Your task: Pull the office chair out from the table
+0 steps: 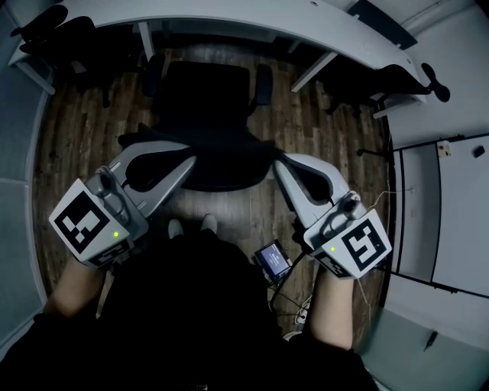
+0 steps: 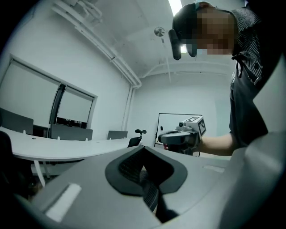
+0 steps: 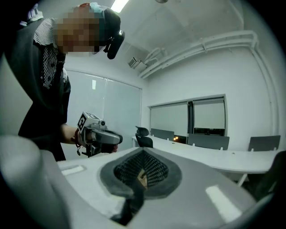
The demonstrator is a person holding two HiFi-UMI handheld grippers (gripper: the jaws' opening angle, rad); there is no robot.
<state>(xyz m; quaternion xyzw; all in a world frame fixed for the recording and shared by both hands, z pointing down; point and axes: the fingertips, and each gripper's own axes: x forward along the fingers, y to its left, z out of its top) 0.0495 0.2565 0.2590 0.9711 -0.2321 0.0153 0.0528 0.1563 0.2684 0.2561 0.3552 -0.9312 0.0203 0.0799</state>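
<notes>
The black office chair [image 1: 208,99] stands at the curved white table [image 1: 252,19], its seat facing the table and its backrest [image 1: 221,164] towards me. My left gripper [image 1: 189,162] is at the backrest's left end and my right gripper [image 1: 279,164] at its right end; whether either touches it I cannot tell. In the left gripper view the jaws [image 2: 143,172] are shut with nothing between them, and the right gripper [image 2: 183,134] shows across from it. Jaws in the right gripper view [image 3: 140,174] are likewise shut and empty, facing the left gripper [image 3: 96,134].
Other black chairs stand at the table's left end [image 1: 53,30] and right end [image 1: 397,80]. A small device [image 1: 273,258] with cables lies on the wood floor by my right foot. White panels [image 1: 443,206] line the right side.
</notes>
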